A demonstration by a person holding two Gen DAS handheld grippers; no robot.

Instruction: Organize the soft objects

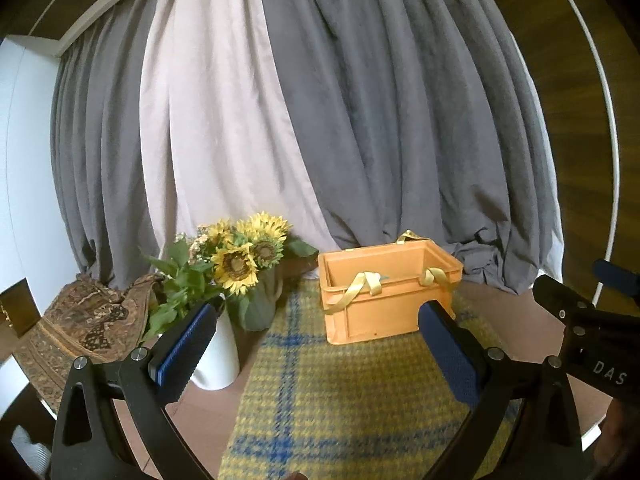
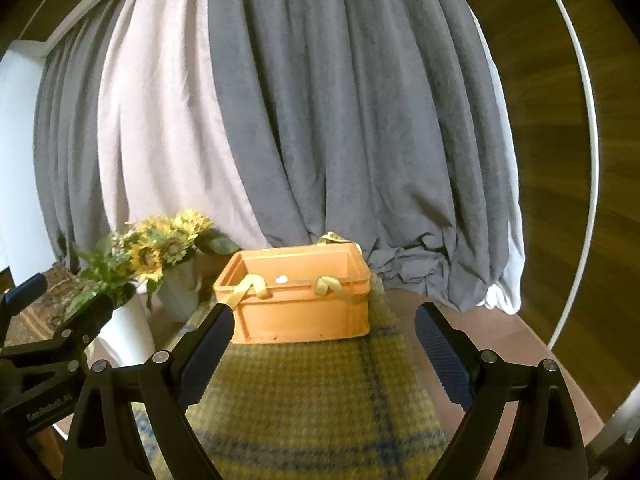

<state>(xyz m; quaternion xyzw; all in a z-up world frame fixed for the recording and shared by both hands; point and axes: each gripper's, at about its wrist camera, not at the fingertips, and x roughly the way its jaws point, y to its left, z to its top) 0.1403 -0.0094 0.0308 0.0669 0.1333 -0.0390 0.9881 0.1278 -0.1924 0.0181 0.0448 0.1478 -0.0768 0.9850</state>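
Left gripper [image 1: 316, 336] with jaws spread wide, nothing between the blue pads [image 1: 184, 350], held above the yellow-and-blue plaid cloth [image 1: 344, 404]. Right gripper [image 2: 320, 344] likewise spread and empty over the same cloth [image 2: 316, 404], seen again at the right edge of the left wrist view [image 1: 592, 332]; left gripper at the left edge of the right wrist view [image 2: 48, 332].

Orange plastic crate [image 1: 384, 300] upright at the far end of the plaid cloth, open side up, ahead of both grippers and apart from them. Yellow ribbon [image 1: 362, 286] draped over the near rim in two loops, a further yellow loop over the far rim [image 1: 408, 236]; same crate [image 2: 298, 300] and ribbon [image 2: 252, 286] in the right wrist view. Small pale item [image 2: 281, 279] showing just inside the crate, too small to identify.

Sunflower bouquet [image 1: 240, 256] in a white vase [image 1: 218, 354] to the left of the crate, off the cloth, on the brown worktop [image 1: 200, 412]. Patterned brown fabric [image 1: 92, 316] lying further left. Grey and pale curtains [image 1: 320, 120] hanging behind everything, lower folds bunched on the worktop behind the crate.
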